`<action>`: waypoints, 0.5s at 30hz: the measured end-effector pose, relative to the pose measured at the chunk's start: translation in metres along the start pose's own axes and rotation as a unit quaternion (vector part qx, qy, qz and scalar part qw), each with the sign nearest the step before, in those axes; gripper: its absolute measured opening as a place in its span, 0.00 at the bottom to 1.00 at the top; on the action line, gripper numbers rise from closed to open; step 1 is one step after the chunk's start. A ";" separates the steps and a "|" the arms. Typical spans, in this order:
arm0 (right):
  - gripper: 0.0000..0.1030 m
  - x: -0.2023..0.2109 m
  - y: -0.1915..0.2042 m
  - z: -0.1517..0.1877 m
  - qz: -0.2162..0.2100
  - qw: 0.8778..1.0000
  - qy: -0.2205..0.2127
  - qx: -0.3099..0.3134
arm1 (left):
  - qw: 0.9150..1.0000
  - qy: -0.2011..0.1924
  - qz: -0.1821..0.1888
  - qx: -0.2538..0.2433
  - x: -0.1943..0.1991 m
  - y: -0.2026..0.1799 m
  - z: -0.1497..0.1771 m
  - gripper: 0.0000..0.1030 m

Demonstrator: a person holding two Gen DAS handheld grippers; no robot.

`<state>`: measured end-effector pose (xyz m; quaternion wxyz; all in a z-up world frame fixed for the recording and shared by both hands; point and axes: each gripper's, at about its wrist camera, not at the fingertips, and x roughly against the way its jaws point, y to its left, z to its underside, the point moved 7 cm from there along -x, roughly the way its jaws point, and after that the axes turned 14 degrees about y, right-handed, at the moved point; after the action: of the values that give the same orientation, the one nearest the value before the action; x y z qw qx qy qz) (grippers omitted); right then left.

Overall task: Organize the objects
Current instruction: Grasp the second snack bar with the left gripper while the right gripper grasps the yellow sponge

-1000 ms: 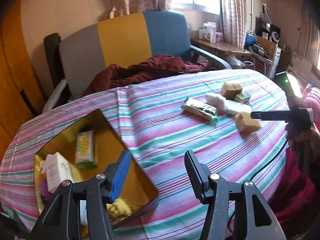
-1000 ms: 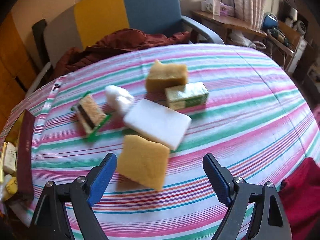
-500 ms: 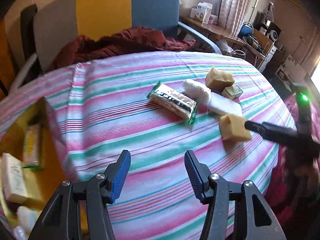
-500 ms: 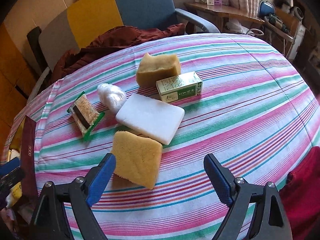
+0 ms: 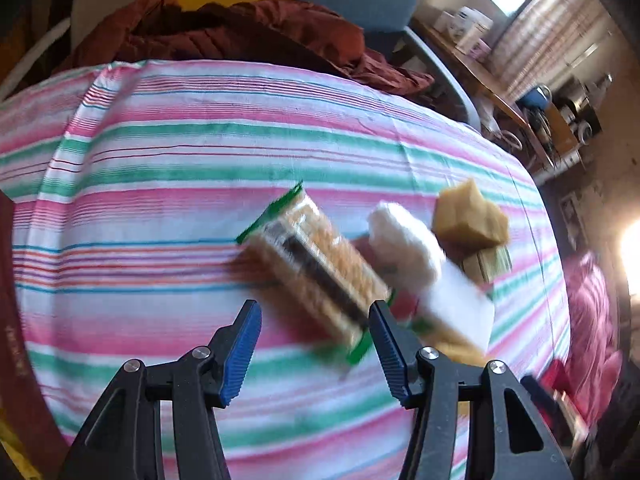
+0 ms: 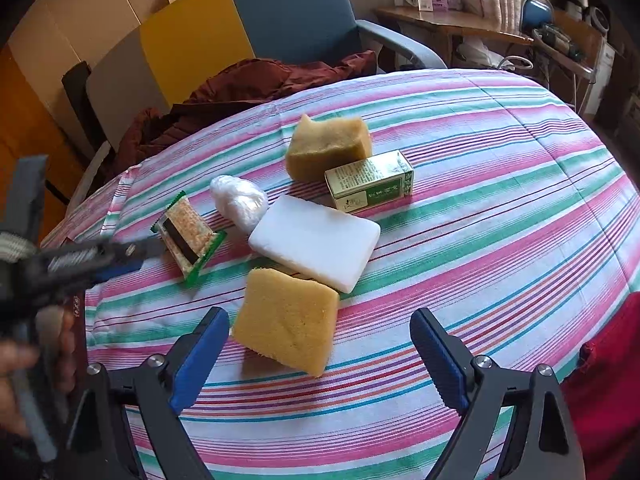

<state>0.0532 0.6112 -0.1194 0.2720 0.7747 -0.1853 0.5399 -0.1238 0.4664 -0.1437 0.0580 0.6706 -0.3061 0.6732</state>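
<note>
A green-edged cracker packet (image 5: pixel 316 264) lies on the striped tablecloth (image 5: pixel 160 184). My left gripper (image 5: pixel 316 320) hovers open just at its near end, and the pads do not touch it. From the right wrist view the left gripper (image 6: pixel 148 250) reaches in from the left beside the packet (image 6: pixel 188 236). My right gripper (image 6: pixel 320 320) hangs over a yellow sponge (image 6: pixel 286 330). Its jaws are opening, with the sponge's near part between them but untouched. Behind the sponge sit a white block (image 6: pixel 316 242), a white plastic wad (image 6: pixel 238 200), a green box (image 6: pixel 370 186) and a brown sponge (image 6: pixel 328 146).
A dark red box edge (image 5: pixel 8 320) shows at the far left of the table. Behind the table stands a chair (image 6: pixel 288 12) draped with dark red cloth (image 6: pixel 256 80). A cluttered wooden side table (image 6: pixel 452 20) is at the back right. Red fabric (image 6: pixel 608 380) lies by the table's right edge.
My left gripper swung from the open box on the left across the cloth and down to the cracker packet. My right gripper stayed over the yellow sponge with its jaws a little wider.
</note>
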 end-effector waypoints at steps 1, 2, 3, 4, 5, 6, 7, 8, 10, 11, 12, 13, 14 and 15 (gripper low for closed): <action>0.90 -0.001 0.000 0.000 -0.001 1.000 0.001 -0.001 | 1.000 -0.001 0.001 0.004 -0.002 0.000 -0.004 0.55; 0.90 -0.002 -0.001 0.000 -0.003 1.000 0.003 -0.002 | 1.000 -0.003 -0.001 0.008 -0.004 -0.001 -0.009 0.55; 0.90 -0.003 -0.001 0.000 -0.004 1.000 0.004 -0.003 | 1.000 -0.003 -0.002 0.009 -0.006 -0.002 -0.012 0.55; 0.90 -0.003 -0.001 0.001 -0.006 1.000 0.005 -0.003 | 1.000 -0.002 -0.002 0.015 -0.008 -0.003 -0.016 0.55; 0.90 -0.004 0.000 0.001 -0.007 1.000 0.006 -0.003 | 1.000 -0.001 -0.002 0.022 -0.011 -0.003 -0.019 0.55; 0.90 -0.004 0.000 0.001 -0.008 1.000 0.006 -0.002 | 1.000 -0.001 -0.004 0.027 -0.014 -0.004 -0.022 0.55; 0.90 -0.004 0.000 0.001 -0.008 1.000 0.005 -0.001 | 1.000 -0.002 -0.006 0.028 -0.016 -0.005 -0.025 0.55; 0.90 -0.005 0.000 0.000 -0.008 1.000 0.004 -0.001 | 1.000 -0.004 -0.008 0.028 -0.017 -0.006 -0.028 0.55; 0.90 -0.006 -0.001 0.000 -0.010 1.000 0.003 -0.002 | 0.999 -0.002 -0.016 0.028 -0.022 -0.007 -0.032 0.55; 0.90 -0.007 -0.001 0.000 -0.012 1.000 0.003 -0.003 | 0.999 0.002 -0.019 0.026 -0.027 -0.008 -0.034 0.55; 0.90 -0.008 -0.002 0.000 -0.013 1.000 0.003 -0.003 | 1.000 0.002 -0.021 0.023 -0.028 -0.007 -0.035 0.55; 0.90 -0.009 -0.002 0.001 -0.014 1.000 0.004 -0.003 | 1.000 -0.005 -0.024 0.019 -0.028 -0.008 -0.037 0.55; 0.90 -0.011 -0.001 0.001 -0.016 1.000 0.004 -0.002 | 0.999 -0.008 -0.029 0.011 -0.029 -0.009 -0.037 0.56; 0.90 -0.011 -0.001 0.001 -0.017 1.000 0.004 -0.002 | 0.999 -0.008 -0.035 0.002 -0.030 -0.009 -0.037 0.56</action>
<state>0.0506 0.6114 -0.1303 0.2834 0.7752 -0.1717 0.5379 -0.1483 0.5020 -0.1656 0.0778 0.6865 -0.2820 0.6657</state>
